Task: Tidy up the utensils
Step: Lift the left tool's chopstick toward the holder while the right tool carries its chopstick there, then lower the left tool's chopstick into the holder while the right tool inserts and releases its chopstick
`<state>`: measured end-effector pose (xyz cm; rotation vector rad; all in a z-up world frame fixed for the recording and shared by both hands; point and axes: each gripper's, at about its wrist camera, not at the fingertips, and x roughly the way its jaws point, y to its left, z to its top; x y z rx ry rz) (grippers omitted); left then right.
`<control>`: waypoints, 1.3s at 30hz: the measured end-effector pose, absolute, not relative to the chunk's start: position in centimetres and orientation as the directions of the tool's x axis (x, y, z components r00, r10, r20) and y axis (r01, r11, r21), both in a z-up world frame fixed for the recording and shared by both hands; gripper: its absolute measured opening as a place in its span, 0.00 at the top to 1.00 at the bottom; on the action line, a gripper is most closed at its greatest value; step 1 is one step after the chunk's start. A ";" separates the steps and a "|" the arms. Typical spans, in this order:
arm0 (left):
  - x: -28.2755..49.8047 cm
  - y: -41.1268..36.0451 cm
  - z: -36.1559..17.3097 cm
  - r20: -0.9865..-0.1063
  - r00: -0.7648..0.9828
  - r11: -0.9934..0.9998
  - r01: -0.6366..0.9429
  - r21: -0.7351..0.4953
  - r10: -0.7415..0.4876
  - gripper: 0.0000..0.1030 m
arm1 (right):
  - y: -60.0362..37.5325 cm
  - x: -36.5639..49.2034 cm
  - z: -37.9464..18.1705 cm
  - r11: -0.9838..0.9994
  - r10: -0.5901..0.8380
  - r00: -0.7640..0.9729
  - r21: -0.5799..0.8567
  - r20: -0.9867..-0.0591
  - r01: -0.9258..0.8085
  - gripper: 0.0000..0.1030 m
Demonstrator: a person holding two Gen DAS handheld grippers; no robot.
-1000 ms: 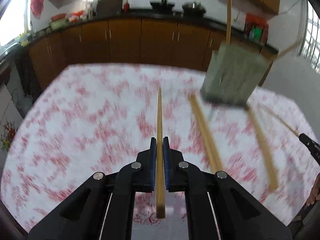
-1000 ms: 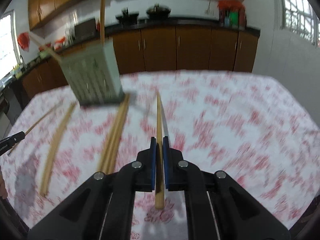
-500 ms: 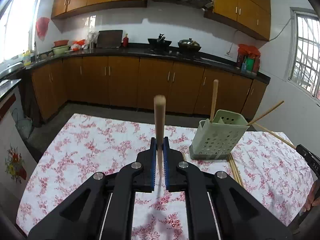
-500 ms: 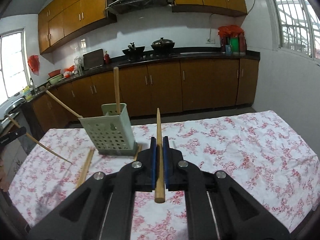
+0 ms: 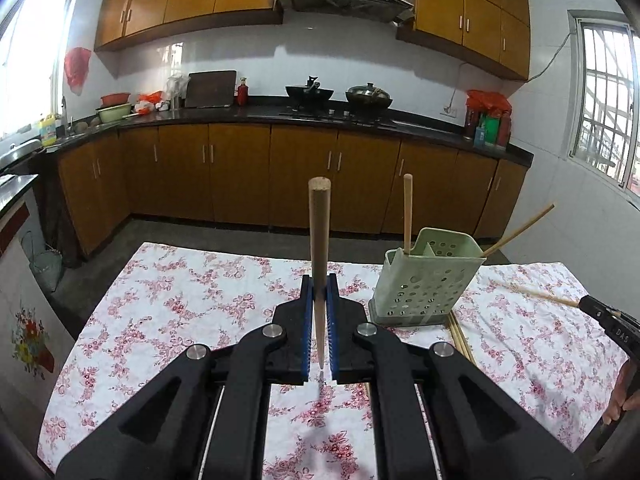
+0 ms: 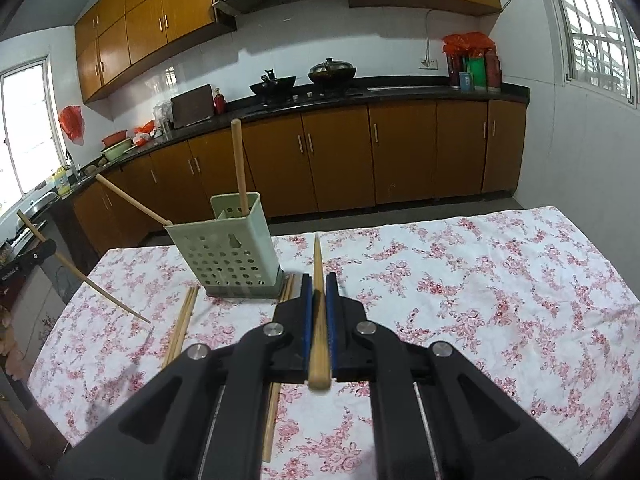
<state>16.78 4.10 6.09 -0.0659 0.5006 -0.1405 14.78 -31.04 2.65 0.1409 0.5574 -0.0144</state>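
Note:
My left gripper (image 5: 319, 292) is shut on a wooden chopstick (image 5: 319, 232) that stands nearly upright, thick end up, above the floral tablecloth. My right gripper (image 6: 319, 292) is shut on another chopstick (image 6: 318, 264) pointing forward with its thin tip ahead. A pale green perforated utensil holder (image 5: 426, 280) (image 6: 232, 252) stands on the table, right of the left gripper and left of the right one. It holds one upright chopstick (image 6: 239, 164) and one leaning chopstick (image 6: 132, 200). Loose chopsticks (image 6: 182, 328) lie flat beside the holder.
The table with the floral cloth (image 6: 480, 280) has its far edge toward brown kitchen cabinets (image 5: 240, 176). The other gripper with its chopstick shows at the right edge of the left wrist view (image 5: 608, 320) and the left edge of the right wrist view (image 6: 28, 260).
Both grippers have risen from close over the table, each carrying its chopstick. The left chopstick has tilted from lying forward to nearly upright. The last half second shows almost no movement.

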 end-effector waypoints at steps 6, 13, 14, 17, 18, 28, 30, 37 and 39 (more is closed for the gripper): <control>16.7 4.1 6.1 -0.478 0.864 0.988 0.121 -0.100 -0.155 0.93 | -30.8 14.9 1.8 0.993 0.030 0.838 0.112 -0.545 0.038 0.92; 16.4 3.4 8.6 -0.434 0.879 0.980 0.162 -0.115 -0.196 0.93 | -31.1 13.2 8.1 0.983 0.130 0.902 0.173 -0.412 -0.063 0.92; 16.4 3.2 9.2 -0.423 0.882 0.977 0.172 -0.122 -0.208 0.93 | -31.0 12.9 9.3 0.980 0.157 0.906 0.179 -0.393 -0.093 0.92; 16.2 2.2 11.3 -0.387 0.887 0.967 0.217 -0.134 -0.252 0.93 | -30.4 12.3 12.1 0.972 0.210 0.909 0.174 -0.361 -0.156 0.92; 16.0 1.6 12.0 -0.375 0.886 0.962 0.238 -0.134 -0.271 0.93 | -30.2 12.1 12.8 0.969 0.228 0.908 0.173 -0.352 -0.176 0.92; 16.5 -2.5 17.1 -0.231 0.920 0.948 0.301 -0.101 -0.316 0.93 | -29.0 13.1 17.9 0.971 0.217 0.940 0.154 -0.264 -0.181 0.92; 17.1 -3.4 17.5 -0.203 0.928 0.950 0.300 -0.091 -0.313 0.93 | -28.5 14.4 18.6 0.968 0.214 0.953 0.176 -0.214 -0.178 0.92; 20.7 -5.7 15.9 -0.153 0.952 0.964 0.256 -0.074 -0.265 0.93 | -26.3 21.3 16.6 0.981 0.166 0.954 0.139 -0.251 -0.134 0.92; 22.1 -6.1 14.8 -0.160 0.952 0.965 0.250 -0.077 -0.259 0.93 | -25.9 23.4 15.1 0.986 0.146 0.945 0.122 -0.292 -0.115 0.92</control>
